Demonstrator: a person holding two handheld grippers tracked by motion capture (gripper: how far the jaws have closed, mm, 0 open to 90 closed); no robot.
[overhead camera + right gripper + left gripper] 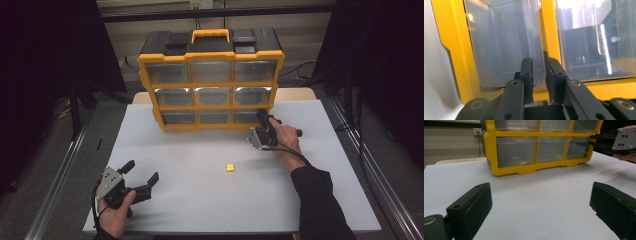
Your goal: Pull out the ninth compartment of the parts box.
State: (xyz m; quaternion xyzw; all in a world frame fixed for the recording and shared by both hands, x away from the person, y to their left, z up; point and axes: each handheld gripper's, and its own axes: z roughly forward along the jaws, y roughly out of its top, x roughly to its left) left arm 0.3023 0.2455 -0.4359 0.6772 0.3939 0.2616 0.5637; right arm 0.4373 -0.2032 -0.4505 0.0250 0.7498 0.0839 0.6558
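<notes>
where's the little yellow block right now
In the high view the small yellow block lies loose on the white table, right of centre, in front of the yellow drawer cabinet and just left of the person's right forearm.

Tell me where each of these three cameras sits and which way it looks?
High view: above the table, looking forward and down; both hands with each hand-held gripper, left, right.
Left gripper view: rides the left hand-held gripper, looking along its wide-apart jaws at the yellow drawer cabinet.
Right gripper view: rides the right hand-held gripper, jaws closing on a clear drawer.
All share the cabinet.
</notes>
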